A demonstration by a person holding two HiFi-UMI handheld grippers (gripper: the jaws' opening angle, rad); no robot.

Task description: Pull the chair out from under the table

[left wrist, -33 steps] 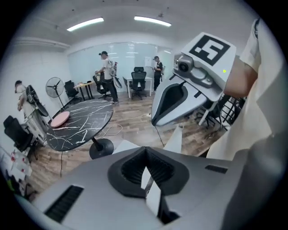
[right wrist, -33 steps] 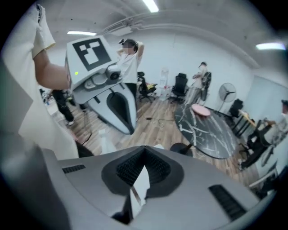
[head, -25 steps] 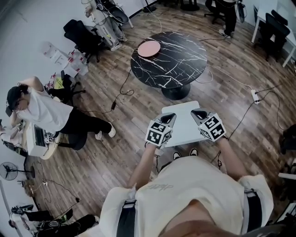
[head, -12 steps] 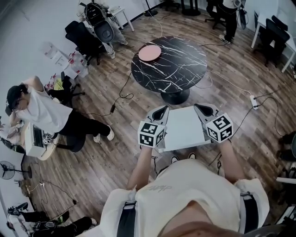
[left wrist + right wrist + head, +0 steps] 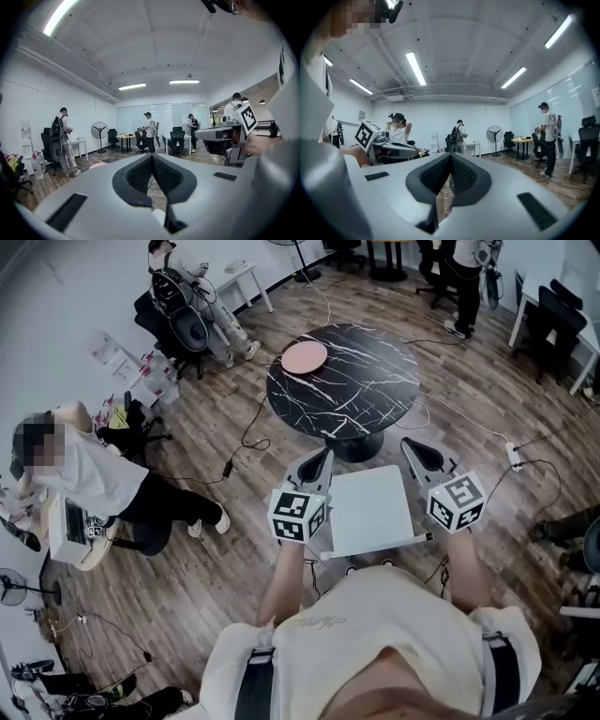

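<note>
Jaws: both pairs pressed together on nothing. Left gripper point(image 5: 152, 161) and right gripper point(image 5: 450, 161) point level across the room.
Black table point(image 5: 356, 371): my marker, a round marbled top with a pink plate point(image 5: 305, 357) on its far-left part.
White chair point(image 5: 370, 512): the square seat sits on my side of the table, just short of the table's foot. It is wholly clear of the top's rim.
Grippers and chair: from my head, one gripper runs along each side edge of the seat. I can't tell whether they touch it.
Change: against a second ago, the seat and both grippers show larger while the table keeps its size. I read that as the chair coming up with my hands, not sliding. Its place beside the table's foot has hardly shifted.
Meaning: the chair is already out from under the table, so I judge the pull as good as done. What's left is setting it down on my side.
Risk: shut jaws give me no pinch on the seat. If it is carried, only side pressure holds it, and that could slip.
</note>
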